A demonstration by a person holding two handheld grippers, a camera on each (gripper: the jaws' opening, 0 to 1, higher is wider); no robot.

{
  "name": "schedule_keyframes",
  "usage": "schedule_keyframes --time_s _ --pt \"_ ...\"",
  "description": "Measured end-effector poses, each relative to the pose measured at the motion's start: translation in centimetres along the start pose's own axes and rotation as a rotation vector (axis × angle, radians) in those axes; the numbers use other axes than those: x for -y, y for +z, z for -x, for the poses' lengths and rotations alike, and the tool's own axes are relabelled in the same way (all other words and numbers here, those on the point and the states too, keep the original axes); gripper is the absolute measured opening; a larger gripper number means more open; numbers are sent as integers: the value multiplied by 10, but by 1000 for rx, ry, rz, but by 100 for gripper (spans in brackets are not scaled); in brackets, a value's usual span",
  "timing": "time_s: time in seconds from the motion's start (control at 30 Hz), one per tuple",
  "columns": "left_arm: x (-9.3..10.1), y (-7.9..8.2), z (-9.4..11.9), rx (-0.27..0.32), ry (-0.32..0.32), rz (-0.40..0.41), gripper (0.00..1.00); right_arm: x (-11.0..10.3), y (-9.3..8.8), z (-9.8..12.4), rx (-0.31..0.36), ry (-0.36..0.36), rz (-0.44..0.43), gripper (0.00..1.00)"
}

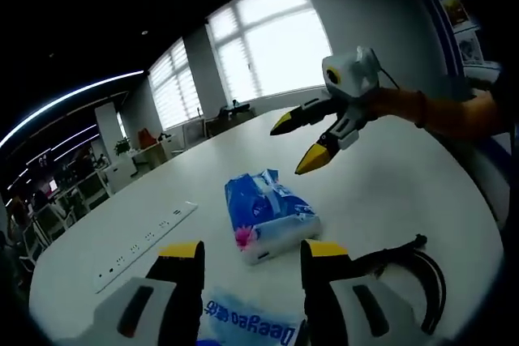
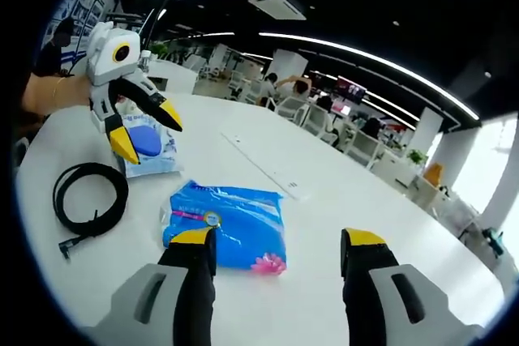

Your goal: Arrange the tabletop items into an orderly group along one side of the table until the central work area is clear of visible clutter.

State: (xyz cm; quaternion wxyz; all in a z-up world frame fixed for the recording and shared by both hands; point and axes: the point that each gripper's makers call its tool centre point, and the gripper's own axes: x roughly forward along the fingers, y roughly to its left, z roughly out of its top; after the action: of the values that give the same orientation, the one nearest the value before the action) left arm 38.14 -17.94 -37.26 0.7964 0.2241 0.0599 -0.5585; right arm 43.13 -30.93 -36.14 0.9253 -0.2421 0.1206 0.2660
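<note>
Right gripper view: right claw [image 2: 276, 261] open, empty, lined up w/ tissue pack [image 2: 227, 224]; left claw [image 2: 146, 129] open over wipes pack [image 2: 150, 143], prob. next grabs.

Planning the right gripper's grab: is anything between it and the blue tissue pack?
Nothing visible. The open right gripper faces the blue plastic tissue pack directly; the coiled black cable lies off to the side.

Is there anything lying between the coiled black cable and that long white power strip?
Yes: in the right gripper view, the blue tissue pack lies between the black cable and the power strip.
</note>
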Motion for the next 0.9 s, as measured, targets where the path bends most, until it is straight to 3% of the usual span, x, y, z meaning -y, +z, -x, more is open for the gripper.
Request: schedule_keyframes --time_s 0.3,0.53,0.63,0.83,0.9 --pt "-3 -4 -14 -35 -15 -30 44 0 -4 -15 -2 27 -15 56" --pt "5 -1 -20 -31 -65 -57 33 -5 -7 -16 2 55 -13 54" --pt "9 -2 -27 -43 -81 -66 33 -12 -9 -17 15 102 -56 54" --pt "10 -6 -38 -52 -113 -64 34 -10 -14 -26 31 128 -123 50" --pt "8 -8 -40 -60 -121 -61 34 -7 -15 -30 43 131 -157 44"
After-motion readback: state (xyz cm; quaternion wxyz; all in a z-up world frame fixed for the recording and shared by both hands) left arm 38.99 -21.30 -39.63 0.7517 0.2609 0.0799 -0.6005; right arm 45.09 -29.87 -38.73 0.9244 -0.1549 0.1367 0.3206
